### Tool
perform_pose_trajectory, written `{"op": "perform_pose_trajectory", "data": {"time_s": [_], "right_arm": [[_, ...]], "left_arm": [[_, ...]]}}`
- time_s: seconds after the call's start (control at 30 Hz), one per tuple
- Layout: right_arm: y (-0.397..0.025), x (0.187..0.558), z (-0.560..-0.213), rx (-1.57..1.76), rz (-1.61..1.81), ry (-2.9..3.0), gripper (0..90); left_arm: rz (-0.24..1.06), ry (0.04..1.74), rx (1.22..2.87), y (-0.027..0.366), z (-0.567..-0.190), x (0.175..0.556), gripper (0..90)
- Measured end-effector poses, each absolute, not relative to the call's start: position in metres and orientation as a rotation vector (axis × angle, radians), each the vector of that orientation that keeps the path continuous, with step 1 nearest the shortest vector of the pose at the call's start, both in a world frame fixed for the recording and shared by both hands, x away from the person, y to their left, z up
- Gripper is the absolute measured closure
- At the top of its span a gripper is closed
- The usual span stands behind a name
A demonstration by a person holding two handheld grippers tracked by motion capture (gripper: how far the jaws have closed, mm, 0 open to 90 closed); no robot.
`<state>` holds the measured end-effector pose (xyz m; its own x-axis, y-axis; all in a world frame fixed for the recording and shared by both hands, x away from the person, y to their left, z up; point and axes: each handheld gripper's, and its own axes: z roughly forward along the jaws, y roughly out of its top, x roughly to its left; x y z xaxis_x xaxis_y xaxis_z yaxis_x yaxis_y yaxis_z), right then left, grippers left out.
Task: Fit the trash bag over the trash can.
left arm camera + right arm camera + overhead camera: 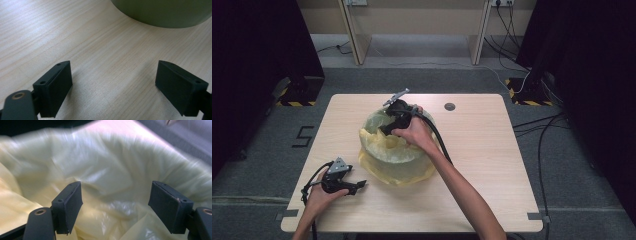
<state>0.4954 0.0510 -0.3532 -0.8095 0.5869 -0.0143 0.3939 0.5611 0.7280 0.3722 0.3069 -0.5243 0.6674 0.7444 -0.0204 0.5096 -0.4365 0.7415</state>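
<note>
A round greenish bin (396, 159) stands mid-table, lined with a thin pale yellow plastic bag (384, 142) whose edges drape over its rim and down the front. My right gripper (384, 131) reaches over the bin's mouth and points down into it. In the right gripper view its jaws stand wide apart over the crumpled bag (107, 182), holding nothing. My left gripper (360, 186) rests low on the table at the front left, just short of the bin. Its jaws are open over bare wood, and the bin's green wall (165, 12) shows ahead.
The light wooden table (492, 150) has a small round grommet (450, 106) near its far edge. Free room lies right of the bin and along the front. Cables run over the grey floor at the right, and a desk frame stands behind.
</note>
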Motion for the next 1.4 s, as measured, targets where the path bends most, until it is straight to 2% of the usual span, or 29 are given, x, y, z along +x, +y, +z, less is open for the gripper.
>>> {"op": "perform_pose_trajectory", "data": {"time_s": [0.17, 0.6, 0.8, 1.17, 1.4], "right_arm": [[0.055, 0.486, -0.346, 0.765, 1.122, 2.545, 25.9], [0.079, 0.481, -0.373, 0.683, 0.960, 2.708, 25.7], [0.067, 0.482, -0.357, 0.727, 1.084, 2.632, 25.7], [0.030, 0.483, -0.295, 0.801, 1.245, 2.460, 25.6], [-0.004, 0.484, -0.287, 0.839, 1.225, 2.405, 25.6]], "left_arm": [[0.402, 0.963, 2.133, 0.307, -0.524, 0.372, 13.2], [0.402, 0.964, 2.133, 0.307, -0.524, 0.372, 13.2], [0.401, 0.964, 2.132, 0.307, -0.524, 0.372, 13.2], [0.402, 0.964, 2.132, 0.307, -0.524, 0.372, 13.2], [0.402, 0.963, 2.133, 0.307, -0.524, 0.372, 13.2]]}}
